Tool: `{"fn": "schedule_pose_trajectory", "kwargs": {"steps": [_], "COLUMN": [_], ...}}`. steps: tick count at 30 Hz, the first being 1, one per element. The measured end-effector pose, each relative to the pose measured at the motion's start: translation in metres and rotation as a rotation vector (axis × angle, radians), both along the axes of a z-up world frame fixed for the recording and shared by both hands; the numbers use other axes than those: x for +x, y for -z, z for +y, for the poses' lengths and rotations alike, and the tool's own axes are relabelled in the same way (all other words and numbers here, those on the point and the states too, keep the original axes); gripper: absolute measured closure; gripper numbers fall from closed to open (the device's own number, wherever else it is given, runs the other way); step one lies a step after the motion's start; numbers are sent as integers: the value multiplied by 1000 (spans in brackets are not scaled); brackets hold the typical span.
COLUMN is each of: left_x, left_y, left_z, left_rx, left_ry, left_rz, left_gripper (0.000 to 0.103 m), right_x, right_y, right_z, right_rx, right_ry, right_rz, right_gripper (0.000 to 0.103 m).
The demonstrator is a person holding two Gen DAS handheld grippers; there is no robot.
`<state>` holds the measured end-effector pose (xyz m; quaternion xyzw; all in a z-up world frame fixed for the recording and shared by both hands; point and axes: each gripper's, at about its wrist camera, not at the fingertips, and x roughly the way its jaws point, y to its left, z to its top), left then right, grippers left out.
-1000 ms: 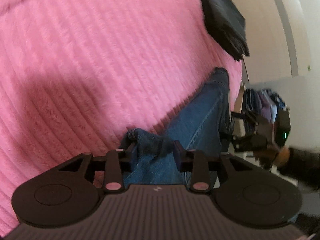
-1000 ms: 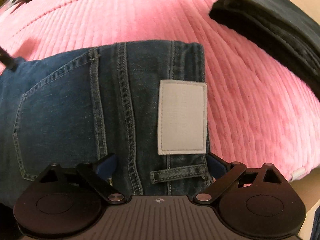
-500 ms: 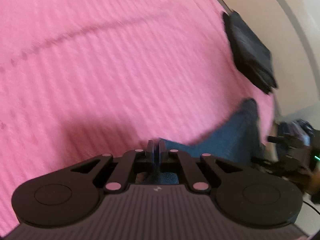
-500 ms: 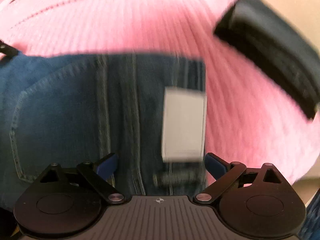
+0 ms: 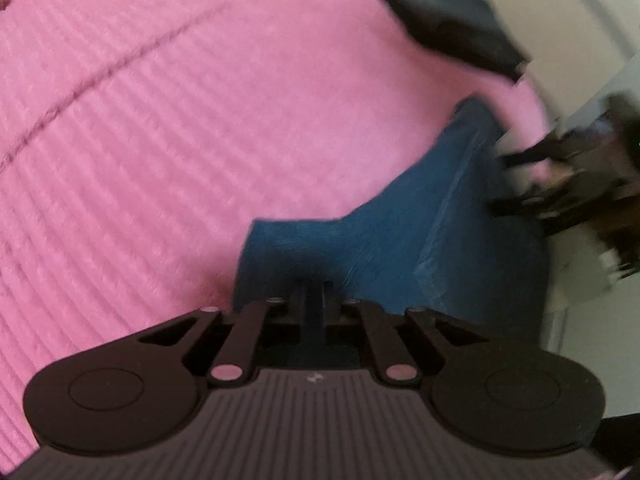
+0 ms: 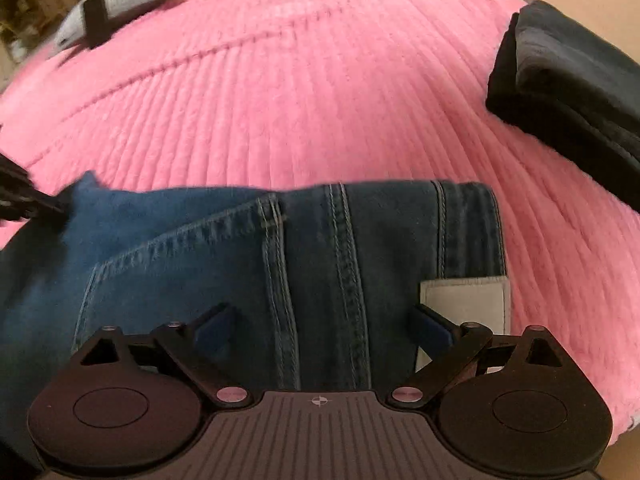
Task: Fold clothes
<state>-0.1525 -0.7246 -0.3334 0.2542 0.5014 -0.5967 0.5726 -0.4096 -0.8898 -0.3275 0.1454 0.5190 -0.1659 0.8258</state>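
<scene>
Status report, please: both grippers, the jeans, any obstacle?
Left gripper shut on jeans leg fabric. Right gripper open, over the waistband, gripping nothing. Jeans lie on pink blanket. Folded dark garment apart from the jeans, not blocking.

Left tongs [image 5: 314, 300] angle downward, pinched tight on denim; right tongs [image 6: 320, 326] angle downward, spread wide.

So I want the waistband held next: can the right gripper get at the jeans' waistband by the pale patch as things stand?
Probably yes. The right gripper is open above the jeans, with the patch by one finger and nothing lying over the denim.
</scene>
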Motion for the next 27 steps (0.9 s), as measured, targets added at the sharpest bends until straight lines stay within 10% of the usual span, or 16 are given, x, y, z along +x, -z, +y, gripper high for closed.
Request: {"fn": "schedule_pose_trajectory", "kwargs": {"steps": [7, 18, 27], "left_x": [-4, 1, 18], "left_y": [-19, -43, -28], "left_z": [52, 255, 384], "left_rx": [-36, -6, 25], "left_ry": [-52, 19, -188], "left_rz": [-18, -126, -220], "left_gripper": [97, 88, 86], "right_x": [-46, -73, -14], "right_y": [-5, -30, -27], "right_z": [34, 177, 294], "right_rx": [-41, -39, -79], "right_ry": [157, 544, 197], "right_rz": [43, -23, -134], "right_gripper": [6, 6, 6]}}
